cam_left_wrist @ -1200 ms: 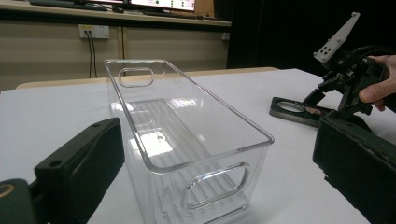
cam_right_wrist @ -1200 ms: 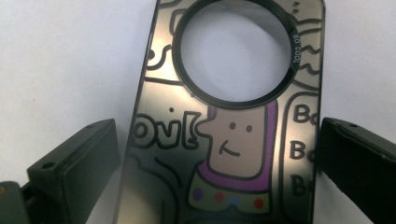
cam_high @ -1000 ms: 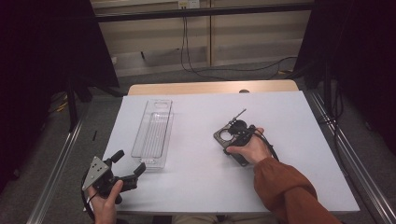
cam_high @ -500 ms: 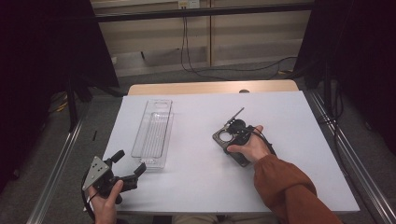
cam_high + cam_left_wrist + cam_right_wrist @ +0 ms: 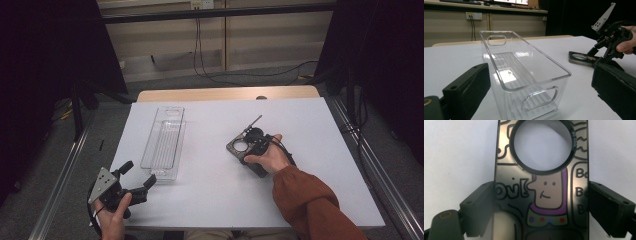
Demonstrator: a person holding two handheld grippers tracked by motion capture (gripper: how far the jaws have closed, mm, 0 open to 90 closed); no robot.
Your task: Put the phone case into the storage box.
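A dark phone case (image 5: 512,157) with a cartoon print and a round hole lies flat on the white table (image 5: 210,200). My right gripper (image 5: 541,203) is over it, one jaw against each long edge, shut on the case. The high view places this gripper (image 5: 251,145) and the case (image 5: 237,148) right of the table's middle. My left gripper (image 5: 139,172) is at the front left of the table, open and holding nothing. It faces the near end of a long clear plastic bin (image 5: 524,72), which is empty and stands left of centre (image 5: 164,142).
In the left gripper view the right gripper (image 5: 610,40) and the case (image 5: 580,57) are off to the right of the bin. Beyond the table's far wooden edge (image 5: 225,94), cables hang down a wall. Metal rails (image 5: 372,165) run along both sides.
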